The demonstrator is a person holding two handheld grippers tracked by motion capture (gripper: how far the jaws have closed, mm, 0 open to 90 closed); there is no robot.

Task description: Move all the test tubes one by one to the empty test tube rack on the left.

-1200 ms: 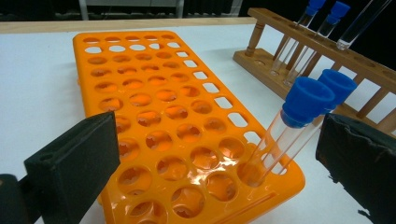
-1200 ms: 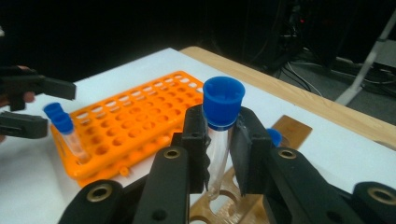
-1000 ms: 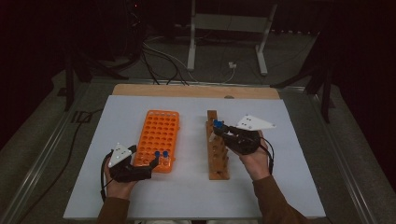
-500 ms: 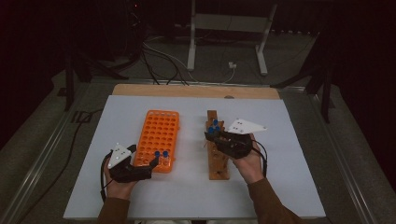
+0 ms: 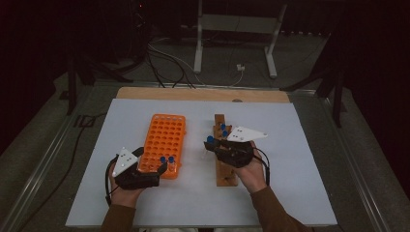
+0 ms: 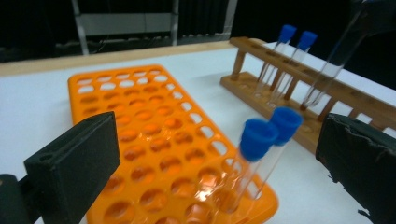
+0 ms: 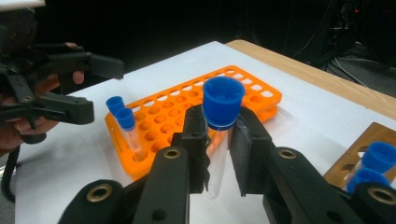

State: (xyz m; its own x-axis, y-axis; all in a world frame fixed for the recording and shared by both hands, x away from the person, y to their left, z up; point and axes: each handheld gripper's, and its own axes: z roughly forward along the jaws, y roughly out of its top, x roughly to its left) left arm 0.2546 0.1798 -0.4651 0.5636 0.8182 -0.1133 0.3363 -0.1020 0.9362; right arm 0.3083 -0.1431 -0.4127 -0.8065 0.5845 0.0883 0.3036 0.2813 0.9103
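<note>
Two black jaws of the right gripper (image 7: pixel 218 154) clamp a blue-capped tube (image 7: pixel 219 126) at the wooden rack's (image 5: pixel 223 166) nine o'clock; the left gripper (image 6: pixel 224 158) gapes wide around the orange rack's (image 6: pixel 154 140) two tubes (image 6: pixel 261 149).

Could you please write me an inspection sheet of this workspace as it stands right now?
Surface: white table top, bare apart from the two racks; wooden strip along its far edge.
Job's things: orange rack with two blue-capped tubes at its near end; wooden rack with two capped tubes; one more capped tube carried between the racks.
Clutter: nothing seen.
Grippers: left gripper open at the orange rack's near end; right gripper shut on the carried tube.
Cables: one trails from each gripper; more lie on the floor beyond the table.
Surroundings: dark room, metal stand behind.
</note>
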